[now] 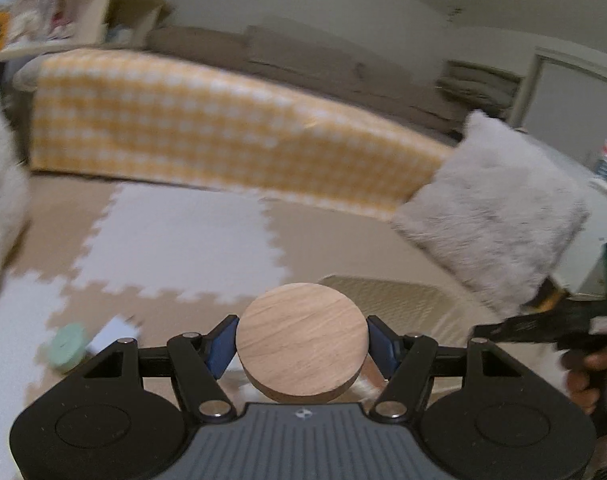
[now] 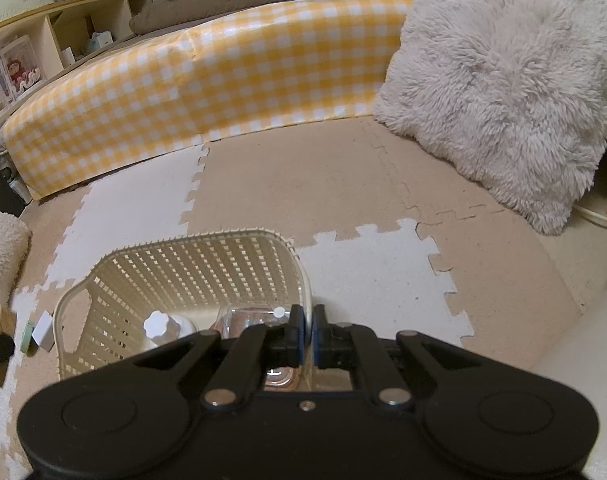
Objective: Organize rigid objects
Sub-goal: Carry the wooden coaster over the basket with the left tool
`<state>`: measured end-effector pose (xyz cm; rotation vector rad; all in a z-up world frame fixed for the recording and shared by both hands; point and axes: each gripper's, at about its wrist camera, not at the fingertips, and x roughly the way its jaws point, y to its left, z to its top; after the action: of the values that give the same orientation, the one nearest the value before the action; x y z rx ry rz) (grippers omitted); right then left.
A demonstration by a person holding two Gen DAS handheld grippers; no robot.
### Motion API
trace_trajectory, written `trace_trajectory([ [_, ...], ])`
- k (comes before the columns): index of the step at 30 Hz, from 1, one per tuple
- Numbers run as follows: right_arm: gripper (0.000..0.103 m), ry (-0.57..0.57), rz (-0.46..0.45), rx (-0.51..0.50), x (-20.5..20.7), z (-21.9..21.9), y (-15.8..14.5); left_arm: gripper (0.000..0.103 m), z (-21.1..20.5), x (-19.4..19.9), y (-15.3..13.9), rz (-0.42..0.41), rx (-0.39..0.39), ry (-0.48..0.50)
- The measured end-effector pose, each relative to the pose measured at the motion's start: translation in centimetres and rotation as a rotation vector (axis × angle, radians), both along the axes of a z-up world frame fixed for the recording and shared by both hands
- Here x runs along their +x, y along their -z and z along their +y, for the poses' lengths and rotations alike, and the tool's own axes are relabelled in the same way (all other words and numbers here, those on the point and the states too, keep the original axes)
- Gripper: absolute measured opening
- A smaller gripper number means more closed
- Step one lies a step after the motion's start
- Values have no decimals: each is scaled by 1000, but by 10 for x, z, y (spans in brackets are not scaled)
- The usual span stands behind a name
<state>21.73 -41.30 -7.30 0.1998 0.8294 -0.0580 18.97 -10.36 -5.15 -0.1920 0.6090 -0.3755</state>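
Clamped between the left gripper's (image 1: 302,344) blue pads, a round wooden disc (image 1: 301,342) hangs above the foam puzzle mat (image 1: 175,236). Only this blurred view shows the mint tin (image 1: 65,346) on the floor. Right gripper (image 2: 307,330) pinches the cream basket's (image 2: 191,276) rim; clear containers (image 2: 255,322) lie inside. No lettering is readable. Yellow checked cloth (image 2: 207,80) and a fluffy cushion (image 2: 499,80) stand behind.
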Motion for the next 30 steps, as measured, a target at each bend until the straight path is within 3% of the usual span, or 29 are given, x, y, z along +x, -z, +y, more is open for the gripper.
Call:
trace_trajectory([
  [6,5,-3,1,3,0,0,0,68,-45,17,-8,50,-74,115],
  [13,5,-1,0,11,-1,-2,0,68,-98,53,6,182,-69,185],
  [19,5,-1,2,-4,0,0,0,68,-122,82,25,294,-50,163],
  [30,5,-2,-2,17,0,-2,0,68,-151,110,48,410,-6,130],
])
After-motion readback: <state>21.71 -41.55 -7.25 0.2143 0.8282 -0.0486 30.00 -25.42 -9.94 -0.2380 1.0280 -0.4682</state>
